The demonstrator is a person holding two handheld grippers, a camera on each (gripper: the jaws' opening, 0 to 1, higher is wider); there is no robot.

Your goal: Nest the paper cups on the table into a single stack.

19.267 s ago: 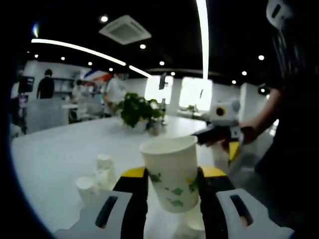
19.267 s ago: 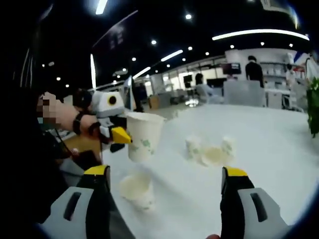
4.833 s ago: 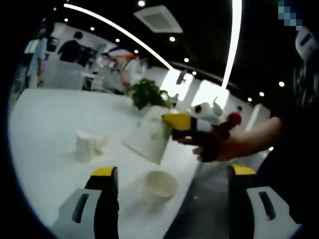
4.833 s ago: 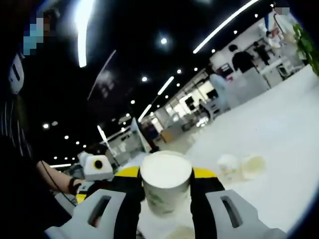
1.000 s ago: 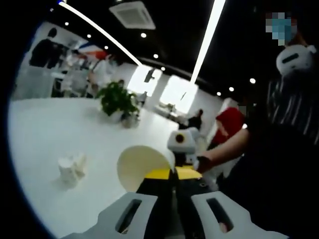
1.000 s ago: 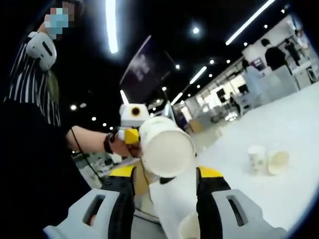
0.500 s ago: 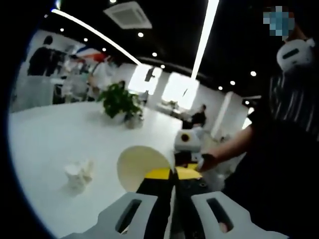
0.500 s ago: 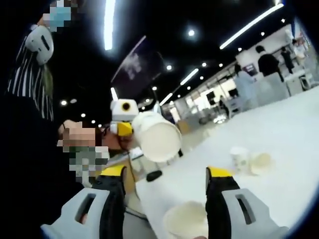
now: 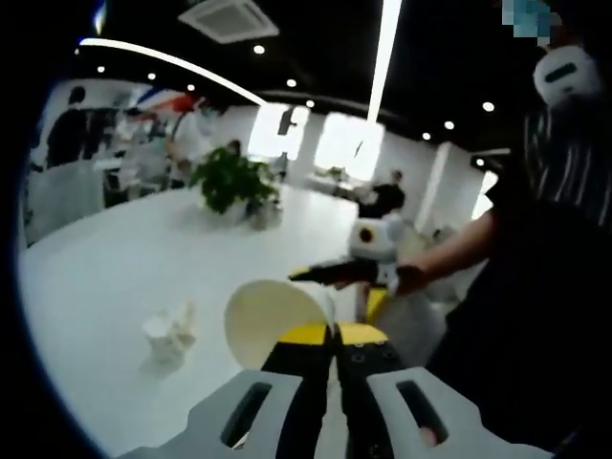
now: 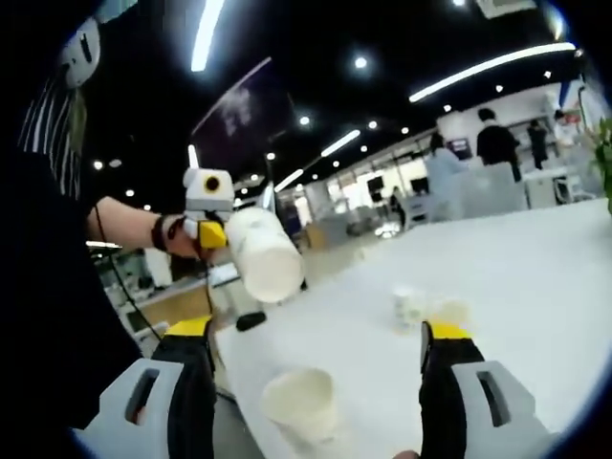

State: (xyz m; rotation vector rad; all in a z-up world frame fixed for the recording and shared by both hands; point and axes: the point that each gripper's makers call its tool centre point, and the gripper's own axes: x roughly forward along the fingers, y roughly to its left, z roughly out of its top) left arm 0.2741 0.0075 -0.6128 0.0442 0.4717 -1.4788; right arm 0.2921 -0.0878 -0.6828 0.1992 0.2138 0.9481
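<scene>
My left gripper is shut on the rim of a white paper cup, whose open mouth faces the left gripper view. In the right gripper view that left gripper holds the same cup tilted in the air above the table's near edge. My right gripper is open with nothing between its jaws. A second paper cup stands upright on the white table just ahead of it, low between the jaws. The right gripper also reaches in from the right in the left gripper view.
Two small cups sit close together farther out on the table, also seen as small cups at the left. A potted plant stands at the far side. The person's arm and body are at the right. People stand in the background.
The right gripper opened and let go of its cup, which now stands on the table, and it drew back. The left gripper still holds its cup by the rim.
</scene>
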